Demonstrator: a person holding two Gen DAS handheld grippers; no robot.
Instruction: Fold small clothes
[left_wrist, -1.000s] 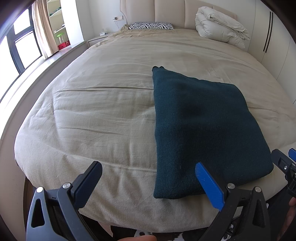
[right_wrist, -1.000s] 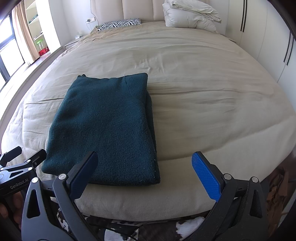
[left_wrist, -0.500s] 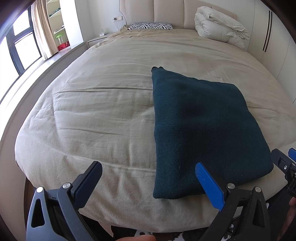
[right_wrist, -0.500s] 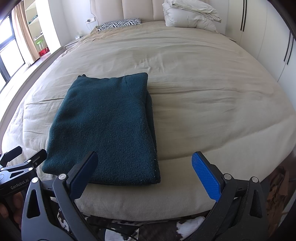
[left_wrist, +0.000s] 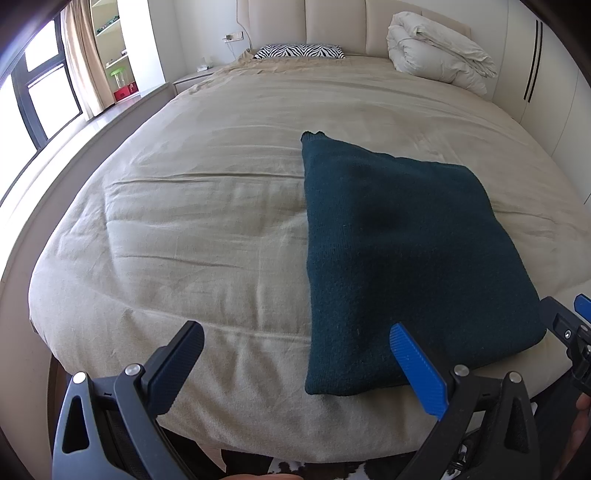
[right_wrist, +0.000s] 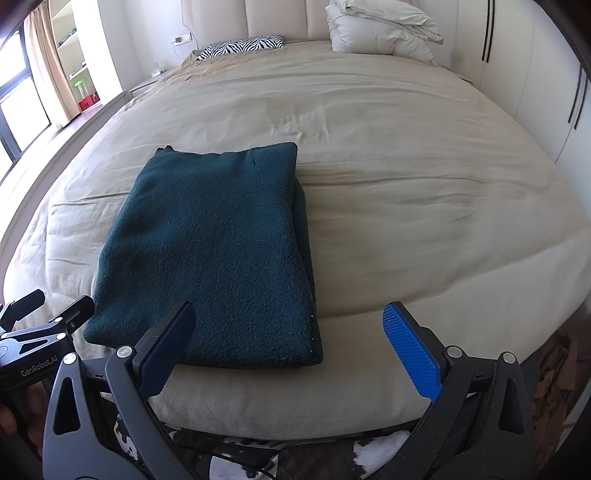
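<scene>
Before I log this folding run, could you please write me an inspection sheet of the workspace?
Surface: beige bedspread, lightly wrinkled.
Job's things: dark teal knit garment, folded into a flat rectangle near the foot edge, layered edges on its right side.
Clutter: zebra-print pillow and bundled white duvet at the headboard.
Grippers: left gripper open, holding nothing; right gripper open, holding nothing; both short of the garment.
Cables: dark cable on the floor below the bed.
Surroundings: window and curtain on the left, shelves, white wardrobe doors on the right.

Folded sweater (right_wrist: 210, 254) on bed (right_wrist: 406, 184), near edge
</scene>
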